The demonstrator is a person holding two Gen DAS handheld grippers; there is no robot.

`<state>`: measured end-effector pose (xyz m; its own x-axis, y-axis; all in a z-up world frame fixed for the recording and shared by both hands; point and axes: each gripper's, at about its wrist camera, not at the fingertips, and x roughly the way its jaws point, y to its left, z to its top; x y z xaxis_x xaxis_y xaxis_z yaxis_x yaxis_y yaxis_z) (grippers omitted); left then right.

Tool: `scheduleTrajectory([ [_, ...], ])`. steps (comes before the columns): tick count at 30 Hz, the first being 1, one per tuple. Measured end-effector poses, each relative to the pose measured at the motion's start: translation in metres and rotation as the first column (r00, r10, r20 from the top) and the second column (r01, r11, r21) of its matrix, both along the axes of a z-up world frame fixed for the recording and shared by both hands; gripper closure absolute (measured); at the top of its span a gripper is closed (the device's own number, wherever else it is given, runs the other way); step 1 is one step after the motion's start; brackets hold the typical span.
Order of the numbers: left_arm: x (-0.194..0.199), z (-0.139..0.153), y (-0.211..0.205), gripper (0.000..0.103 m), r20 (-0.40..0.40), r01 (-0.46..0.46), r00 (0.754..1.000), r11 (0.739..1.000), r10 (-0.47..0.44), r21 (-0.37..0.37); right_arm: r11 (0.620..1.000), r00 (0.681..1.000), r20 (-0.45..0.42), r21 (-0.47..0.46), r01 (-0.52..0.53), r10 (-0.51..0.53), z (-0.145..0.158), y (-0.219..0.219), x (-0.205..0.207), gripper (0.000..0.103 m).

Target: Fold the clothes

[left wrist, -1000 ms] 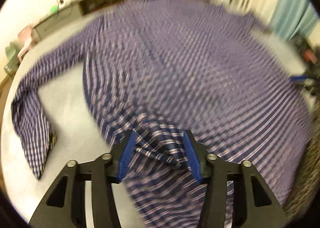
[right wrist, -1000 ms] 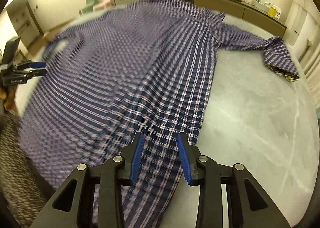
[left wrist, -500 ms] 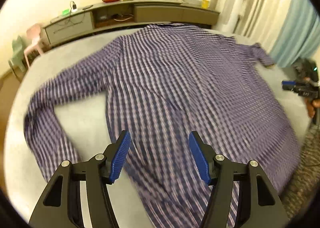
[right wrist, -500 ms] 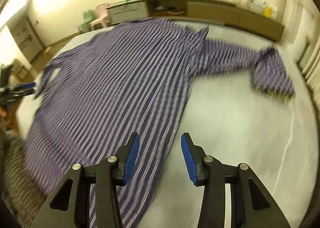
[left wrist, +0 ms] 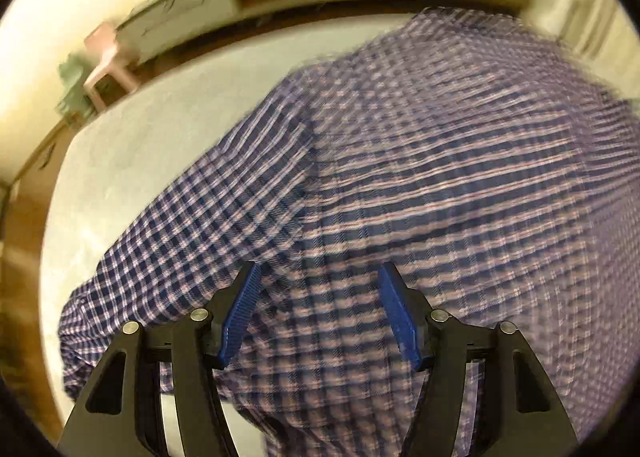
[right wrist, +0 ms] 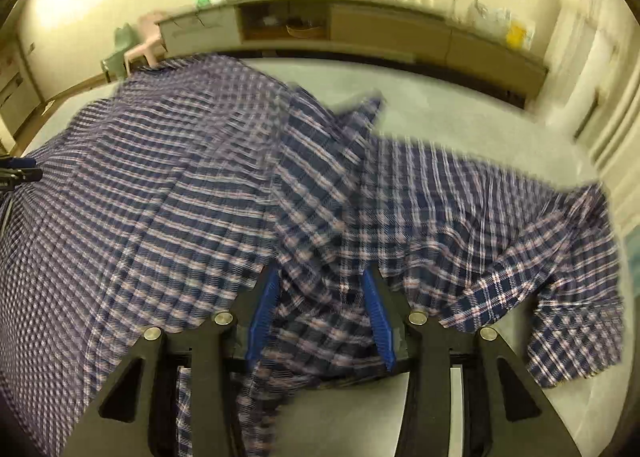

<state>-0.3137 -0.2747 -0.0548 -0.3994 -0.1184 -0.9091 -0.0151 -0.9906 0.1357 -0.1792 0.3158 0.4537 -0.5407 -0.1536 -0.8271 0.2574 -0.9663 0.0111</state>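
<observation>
A blue-and-white checked shirt (left wrist: pixel 440 177) lies spread on a pale grey table (left wrist: pixel 160 129). My left gripper (left wrist: pixel 317 271) hangs over the place where the left sleeve (left wrist: pixel 160 257) joins the body. Its jaws are opening wide, and the cloth lies under them without being pinched. My right gripper (right wrist: pixel 320 275) is open above the rumpled cloth where the right sleeve (right wrist: pixel 540 257) meets the shirt (right wrist: pixel 160 197). That sleeve bends back toward me, and its cuff (right wrist: pixel 560 345) lies at the right. The left gripper (right wrist: pixel 20 175) shows at the far left edge of the right wrist view.
A long low sideboard (right wrist: pixel 360 29) with small items on top runs along the far wall. A pink chair (left wrist: pixel 108 61) stands at the table's far left corner. Bare table (right wrist: pixel 460 113) shows beyond the right sleeve and left of the left sleeve.
Both grippers have travelled across the shirt, from near its hem to the sleeve joints. The left jaws let go of a bunched fold and spread wider. The right jaws widened slightly.
</observation>
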Motion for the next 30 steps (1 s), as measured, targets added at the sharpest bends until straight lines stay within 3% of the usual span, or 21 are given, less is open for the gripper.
scheduleTrajectory([
  [3, -0.007, -0.007, -0.029, 0.025, 0.064, -0.097, 0.994, 0.993, 0.092, 0.073, 0.997, 0.998, 0.05, 0.069, 0.03, -0.033, 0.007, 0.027, -0.016, 0.057],
  [7, 0.005, -0.001, -0.033, 0.028, 0.071, -0.063, 0.996, 0.998, 0.062, 0.005, 0.998, 0.993, 0.112, -0.041, -0.04, 0.044, 0.02, 0.056, -0.031, 0.054],
  [8, 0.007, 0.003, -0.03, 0.029, 0.066, -0.043, 0.997, 0.999, 0.043, -0.005, 0.996, 0.992, 0.107, -0.072, -0.052, 0.06, 0.026, 0.062, -0.036, 0.053],
  [10, 0.004, 0.014, -0.025, 0.029, 0.029, -0.017, 0.999, 1.0, 0.018, -0.01, 0.994, 0.999, 0.053, -0.113, 0.012, -0.006, 0.04, 0.068, -0.053, 0.047],
  [12, -0.007, 0.025, -0.017, 0.029, -0.028, -0.012, 1.0, 1.0, 0.013, 0.026, 0.983, 0.999, 0.012, -0.178, 0.051, -0.05, 0.048, 0.06, -0.075, 0.039],
  [15, -0.032, 0.023, 0.0, 0.029, -0.05, 0.007, 0.999, 1.0, -0.007, 0.011, 0.986, 0.999, 0.003, -0.162, 0.051, -0.051, 0.037, 0.032, -0.102, 0.038],
  [16, -0.04, 0.018, 0.006, 0.029, -0.041, 0.013, 0.999, 1.0, -0.013, -0.02, 0.989, 0.999, 0.009, -0.135, 0.052, -0.051, 0.029, 0.022, -0.11, 0.041],
  [17, -0.047, 0.013, 0.01, 0.029, -0.031, 0.013, 0.999, 0.999, -0.014, -0.052, 0.993, 0.999, 0.017, -0.104, 0.053, -0.051, 0.021, 0.012, -0.118, 0.068],
  [18, -0.052, 0.008, 0.012, 0.029, -0.021, 0.008, 1.0, 0.998, -0.01, -0.064, 0.996, 0.998, 0.025, -0.066, 0.052, -0.05, 0.013, 0.005, -0.123, 0.086],
  [20, -0.06, -0.004, 0.008, 0.03, 0.012, -0.028, 1.0, 0.997, 0.029, -0.067, 0.999, 1.0, -0.013, -0.034, 0.021, -0.022, 0.014, -0.004, -0.122, 0.1],
  [24, -0.074, -0.013, -0.012, 0.029, 0.005, -0.154, 0.988, 0.987, 0.154, 0.035, 0.993, 0.984, -0.143, 0.025, 0.114, -0.109, 0.048, 0.017, -0.112, 0.101],
  [28, -0.071, -0.012, -0.01, 0.028, -0.031, -0.202, 0.979, 0.978, 0.201, -0.055, 0.967, 0.945, -0.235, 0.059, 0.246, -0.226, 0.056, 0.031, -0.105, 0.1],
  [30, -0.07, -0.012, -0.004, 0.03, -0.035, -0.174, 0.985, 0.981, 0.172, -0.082, 0.965, 0.949, -0.186, 0.008, 0.261, -0.255, 0.051, 0.039, -0.109, 0.094],
])
